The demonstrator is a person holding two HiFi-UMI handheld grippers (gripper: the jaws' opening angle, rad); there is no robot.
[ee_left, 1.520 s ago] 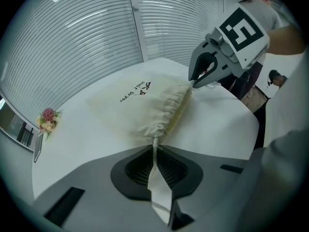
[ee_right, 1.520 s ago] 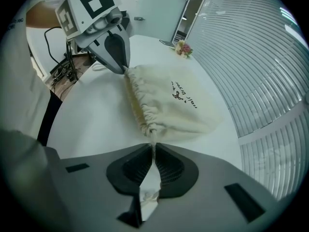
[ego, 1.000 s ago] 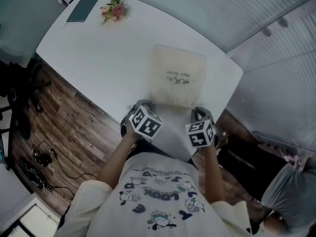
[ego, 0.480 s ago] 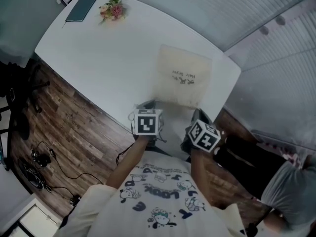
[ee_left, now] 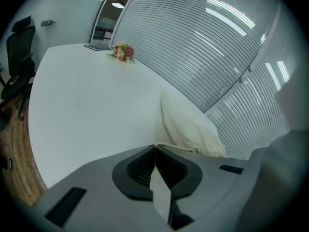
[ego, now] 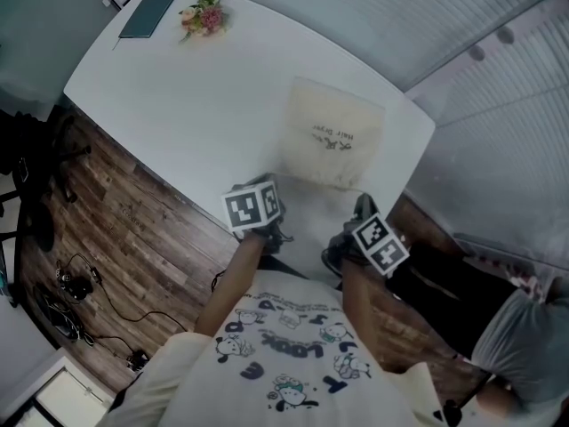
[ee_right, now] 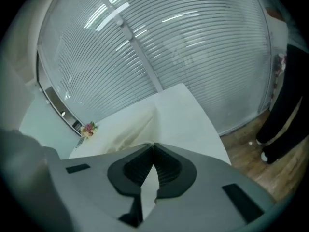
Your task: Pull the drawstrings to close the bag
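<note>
A cream drawstring bag [ego: 333,132] with dark print lies flat on the white table [ego: 178,105], its gathered mouth toward the near edge. My left gripper [ego: 269,185] sits just left of that mouth. In the left gripper view the left gripper [ee_left: 155,146] is shut, and a thin cream drawstring [ee_left: 193,150] runs from its tips to the bag [ee_left: 190,124]. My right gripper [ego: 362,206] hangs off the mouth's right corner, by the table edge. Its jaws [ee_right: 153,144] are shut right in front of the bag [ee_right: 133,129]; I cannot make out a cord between them.
A dark notebook [ego: 149,14] and a small bunch of flowers [ego: 204,16] lie at the table's far end. Slatted blinds [ego: 498,105] line the right side. On the wooden floor to the left are a black chair [ego: 31,176] and cables [ego: 71,283]. Another person [ego: 524,345] is at lower right.
Both grippers have rolled about their own axes and drawn back toward the table's near edge, the right one further to the right. The bag has slid slightly right.
</note>
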